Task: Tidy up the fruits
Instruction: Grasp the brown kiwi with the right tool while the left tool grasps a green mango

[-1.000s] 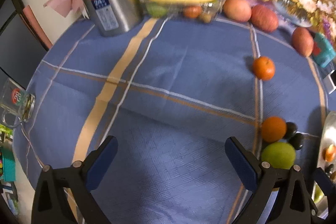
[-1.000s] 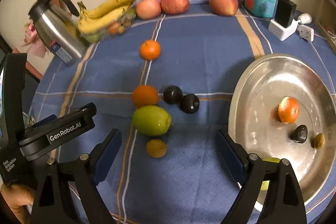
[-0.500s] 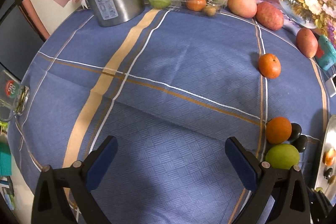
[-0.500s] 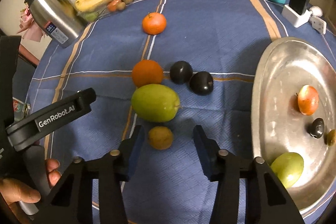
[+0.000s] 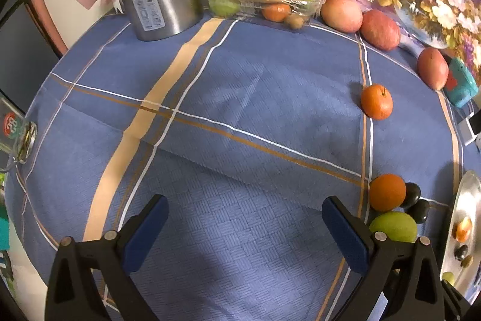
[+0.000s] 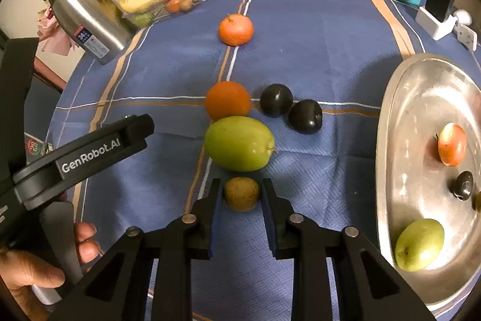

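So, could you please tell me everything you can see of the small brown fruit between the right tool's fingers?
The small brown fruit is round, dull olive-brown and rough-skinned, perhaps a kiwi. It rests on the blue checked tablecloth, just in front of the large green fruit. The right tool brackets it closely on both sides; actual contact is hard to confirm.

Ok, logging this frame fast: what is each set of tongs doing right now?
Left tongs: open, holding nothing, above bare tablecloth.
Right tongs: closed on the small brown fruit, which is on the cloth.

Blue checked tablecloth (image 5: 240,116) under fruit.
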Tool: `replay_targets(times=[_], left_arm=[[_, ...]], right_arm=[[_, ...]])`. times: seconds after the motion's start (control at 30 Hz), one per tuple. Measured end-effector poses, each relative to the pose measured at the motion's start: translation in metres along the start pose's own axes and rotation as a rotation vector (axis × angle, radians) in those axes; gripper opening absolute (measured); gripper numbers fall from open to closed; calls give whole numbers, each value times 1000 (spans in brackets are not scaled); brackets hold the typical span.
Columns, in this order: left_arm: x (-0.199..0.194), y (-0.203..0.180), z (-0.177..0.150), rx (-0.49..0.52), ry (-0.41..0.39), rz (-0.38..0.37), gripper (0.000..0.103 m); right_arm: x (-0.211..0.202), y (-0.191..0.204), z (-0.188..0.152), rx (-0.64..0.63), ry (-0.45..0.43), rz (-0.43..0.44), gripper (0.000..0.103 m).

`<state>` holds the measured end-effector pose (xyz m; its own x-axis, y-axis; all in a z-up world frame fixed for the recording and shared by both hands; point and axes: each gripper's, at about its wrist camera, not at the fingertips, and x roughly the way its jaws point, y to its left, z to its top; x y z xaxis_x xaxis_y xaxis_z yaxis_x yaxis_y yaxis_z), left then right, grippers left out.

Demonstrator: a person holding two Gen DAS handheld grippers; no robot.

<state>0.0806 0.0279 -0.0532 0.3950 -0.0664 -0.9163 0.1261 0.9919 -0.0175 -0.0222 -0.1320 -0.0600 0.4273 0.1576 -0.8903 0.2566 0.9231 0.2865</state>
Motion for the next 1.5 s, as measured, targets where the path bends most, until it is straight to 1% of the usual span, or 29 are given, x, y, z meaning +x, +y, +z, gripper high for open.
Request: replay_targets(times=[0.13,0.27,0.47,0.57,0.7,0.8,0.9,0.97,1.1,1.2,1.23,1.27,1.3,1.4,1.5], left_arm=[[-4,2,1,-15,-15,-1,103],[-6,2,3,-28,-25,-14,103],[-9,-1,5,-32,-27,-67,103],[-9,-5,5,-26,-14,-77,103],[-8,-17,4,2,9,-122,103],[-9,-28,3,27,21,-171,103],[-11,-46,-1,88,25,-184,101],[-13,-52,-3,103,34,-210,101],[-15,-69,-6,144,44,-270,94],[-15,-81,-11,173,56,-304,94],[-14,-84,-12,178,61,-314,92],[-13,-88,-14,187,69,-326,88],[-11,-91,-14,194,75,-334,84],[-9,-98,-18,213,88,-340,76],[-6,-101,-18,218,99,-348,74]], right_arm=[[-9,0,3,11,-31,23,26],[-18,-4,6,22,-60,18,26],[-32,-20,9,71,-106,12,26],[-40,-32,11,103,-134,-33,26],[-51,-54,12,168,-167,-99,26],[-59,-67,12,193,-188,-146,26],[-64,-80,10,233,-194,-149,26],[-65,-87,8,256,-193,-143,26],[-66,-91,9,274,-193,-144,26],[-69,-93,8,280,-196,-142,26],[-69,-93,8,280,-196,-141,26],[-69,-93,8,279,-195,-141,26],[-69,-93,8,278,-193,-141,26],[-69,-93,8,275,-188,-141,26],[-69,-92,8,275,-187,-138,26]])
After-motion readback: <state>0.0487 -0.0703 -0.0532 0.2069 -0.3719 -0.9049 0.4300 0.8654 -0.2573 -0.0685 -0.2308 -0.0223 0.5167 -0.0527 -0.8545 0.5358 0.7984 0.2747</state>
